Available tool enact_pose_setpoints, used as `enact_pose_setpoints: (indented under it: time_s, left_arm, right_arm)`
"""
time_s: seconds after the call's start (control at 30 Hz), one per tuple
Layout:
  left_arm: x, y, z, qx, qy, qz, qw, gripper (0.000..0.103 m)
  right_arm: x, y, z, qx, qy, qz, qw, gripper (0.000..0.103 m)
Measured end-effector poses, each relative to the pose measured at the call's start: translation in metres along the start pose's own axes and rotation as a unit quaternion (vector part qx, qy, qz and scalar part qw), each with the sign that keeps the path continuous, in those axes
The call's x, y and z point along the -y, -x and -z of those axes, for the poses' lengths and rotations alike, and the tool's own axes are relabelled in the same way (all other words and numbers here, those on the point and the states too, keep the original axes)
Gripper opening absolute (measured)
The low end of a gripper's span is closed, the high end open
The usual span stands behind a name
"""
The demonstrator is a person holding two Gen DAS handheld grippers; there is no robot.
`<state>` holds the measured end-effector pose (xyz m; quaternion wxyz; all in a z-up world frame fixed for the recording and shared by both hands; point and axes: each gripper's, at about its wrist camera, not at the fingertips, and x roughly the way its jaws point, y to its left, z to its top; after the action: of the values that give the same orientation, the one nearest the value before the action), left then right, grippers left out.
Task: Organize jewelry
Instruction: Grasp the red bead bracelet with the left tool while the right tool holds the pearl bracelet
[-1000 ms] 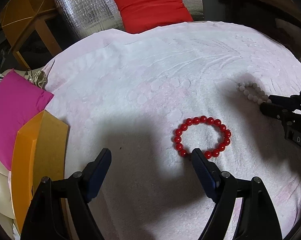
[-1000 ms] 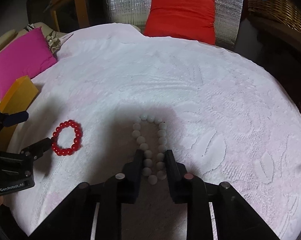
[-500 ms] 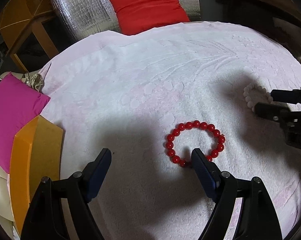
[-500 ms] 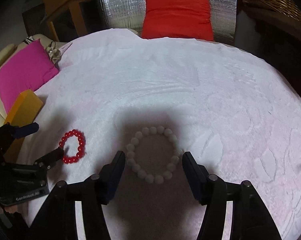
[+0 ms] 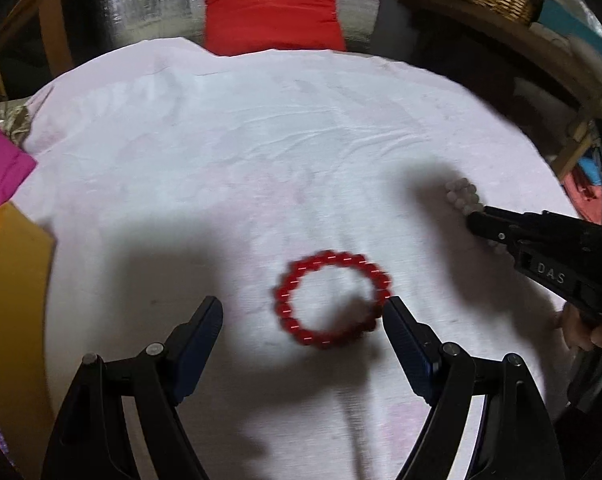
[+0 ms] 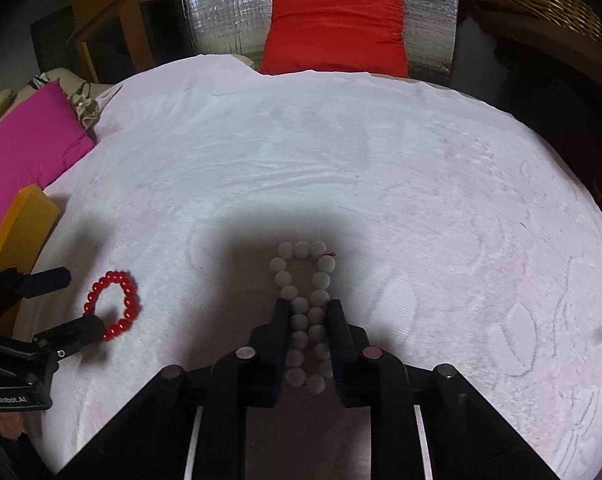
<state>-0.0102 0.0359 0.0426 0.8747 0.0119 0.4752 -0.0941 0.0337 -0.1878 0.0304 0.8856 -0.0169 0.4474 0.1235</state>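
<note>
White stone-look beads — the white bead bracelet (image 6: 305, 312) lies on the pale pink cloth (image 6: 381, 184) covering the round worktop, squeezed into a narrow loop between the two fingers of the right tool (image 6: 308, 320). Jaws are closing, nearly together, pads pressing both sides of the loop. Its long axis runs straight ahead along the fingers, rounded far end sticking out past the tips, near end back between the pads.

Red bead bracelet (image 5: 333, 300) lies flat as an open ring on the same cloth, just ahead of the left tool (image 5: 301, 312) and skewed to its right-hand side. The right finger tip (image 5: 397, 316) sits touching or just beside the ring's rim; the left finger is well apart from it. Left tool stands wide open, holding nothing. Frame is motion-blurred, so exact contact can't be told.

The two bracelets are well apart, red to the left of white, each nearer its own tool. My read: the left tool needs to shift right to centre the ring before closing — otherwise one finger pushes it away.

Red cushion (image 6: 335, 28) and magenta cushion (image 6: 29, 148) sit off the cloth's edge.
</note>
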Motion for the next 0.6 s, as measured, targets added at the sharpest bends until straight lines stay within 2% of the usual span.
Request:
enact_pose_setpoints:
  time_s: [0.13, 0.27, 0.4, 0.43, 0.47, 0.57, 0.6]
  left_arm:
    - [0.010, -0.004, 0.001, -0.007, -0.007, 0.018, 0.9998, 0.083]
    - [0.015, -0.015, 0.001, -0.020, -0.006, 0.012, 0.9997, 0.083]
    - [0.014, -0.017, 0.000, -0.012, 0.002, 0.018, 0.9998, 0.082]
    - [0.014, -0.018, 0.000, -0.009, 0.005, 0.021, 0.9997, 0.080]
    - [0.012, -0.020, -0.003, -0.007, 0.005, 0.024, 0.9997, 0.067]
    - [0.011, -0.019, -0.004, 0.000, 0.003, 0.022, 0.9997, 0.043]
    - [0.011, -0.018, -0.004, 0.001, 0.005, 0.024, 0.9997, 0.039]
  right_arm:
    - [0.019, 0.006, 0.004, 0.000, -0.024, -0.015, 1.000, 0.020]
    - [0.032, 0.012, 0.008, 0.003, -0.036, -0.017, 0.999, 0.020]
    - [0.037, 0.018, 0.012, 0.005, -0.038, -0.019, 0.999, 0.020]
    - [0.037, 0.019, 0.013, 0.005, -0.038, -0.021, 0.999, 0.020]
    - [0.038, 0.019, 0.013, 0.006, -0.038, -0.022, 0.999, 0.020]
    - [0.034, 0.019, 0.013, 0.005, -0.036, -0.025, 0.999, 0.020]
    - [0.033, 0.019, 0.014, 0.004, -0.037, -0.025, 0.999, 0.020]
